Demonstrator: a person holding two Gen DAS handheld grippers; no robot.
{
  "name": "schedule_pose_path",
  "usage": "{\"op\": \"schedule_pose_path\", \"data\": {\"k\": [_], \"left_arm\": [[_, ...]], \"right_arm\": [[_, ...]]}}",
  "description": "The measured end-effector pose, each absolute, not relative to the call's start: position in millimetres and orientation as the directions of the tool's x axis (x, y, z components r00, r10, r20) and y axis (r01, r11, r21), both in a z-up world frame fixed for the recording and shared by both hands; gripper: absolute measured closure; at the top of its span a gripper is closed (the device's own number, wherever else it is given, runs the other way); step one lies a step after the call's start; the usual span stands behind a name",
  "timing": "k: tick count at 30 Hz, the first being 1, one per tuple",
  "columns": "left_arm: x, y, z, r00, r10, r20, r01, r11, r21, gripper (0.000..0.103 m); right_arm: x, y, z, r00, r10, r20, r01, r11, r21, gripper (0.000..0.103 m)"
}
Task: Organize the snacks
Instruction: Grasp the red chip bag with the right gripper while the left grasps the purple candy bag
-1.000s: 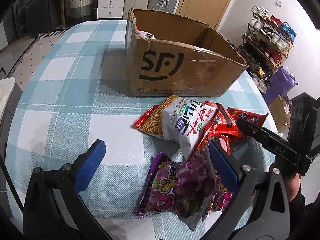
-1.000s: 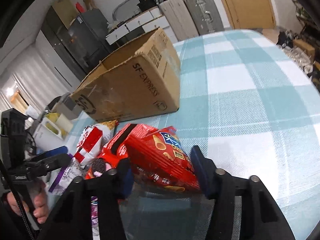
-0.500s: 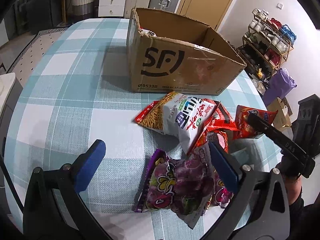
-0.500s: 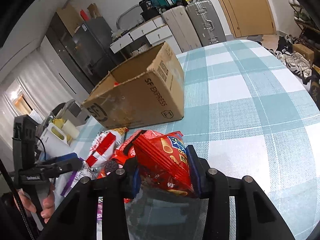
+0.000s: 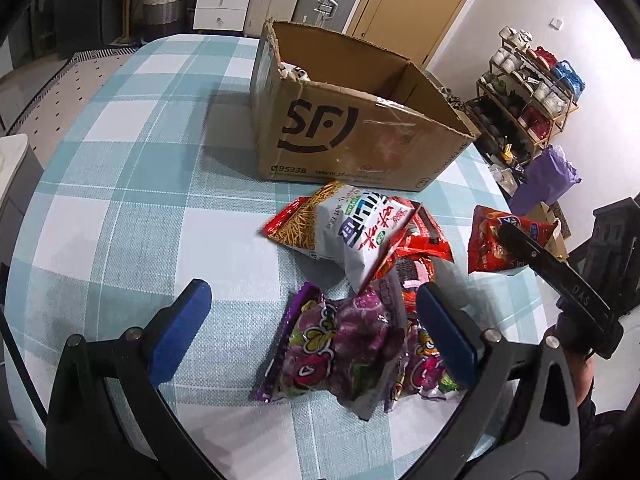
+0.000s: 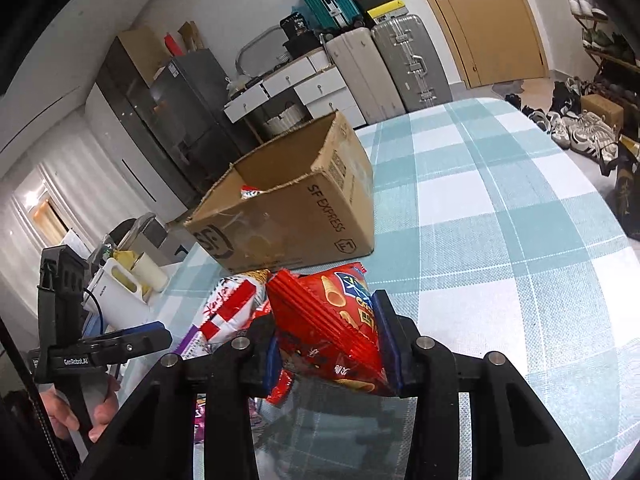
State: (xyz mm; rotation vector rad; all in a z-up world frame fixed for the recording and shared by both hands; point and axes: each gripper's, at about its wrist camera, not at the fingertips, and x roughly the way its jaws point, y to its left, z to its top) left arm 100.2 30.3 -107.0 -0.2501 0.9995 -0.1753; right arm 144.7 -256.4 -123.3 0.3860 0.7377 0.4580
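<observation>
A red bag (image 6: 336,328) is clamped in the right claw (image 6: 332,344), held clear above the worktop (image 6: 500,240) beside the snack pile. The left claw (image 5: 312,320) is spread wide over a purple bag (image 5: 340,344), nothing gripped. An open box (image 5: 360,136) is set just behind the pile, some snacks inside.

A home: suitcases (image 6: 412,66), shoe rack (image 5: 524,108), fridge (image 6: 188,120)
</observation>
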Motion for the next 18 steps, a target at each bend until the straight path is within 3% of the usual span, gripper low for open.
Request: {"op": "schedule_pose_path", "data": {"k": [18], "left_arm": [[96,26,-142,0.446,-0.277,-0.851,0.012,0.953,-0.304,0.002]], "right_arm": [[118,-260,-108,0.674,0.514,-0.53,-0.27,0.84,0.471,0.063]]}}
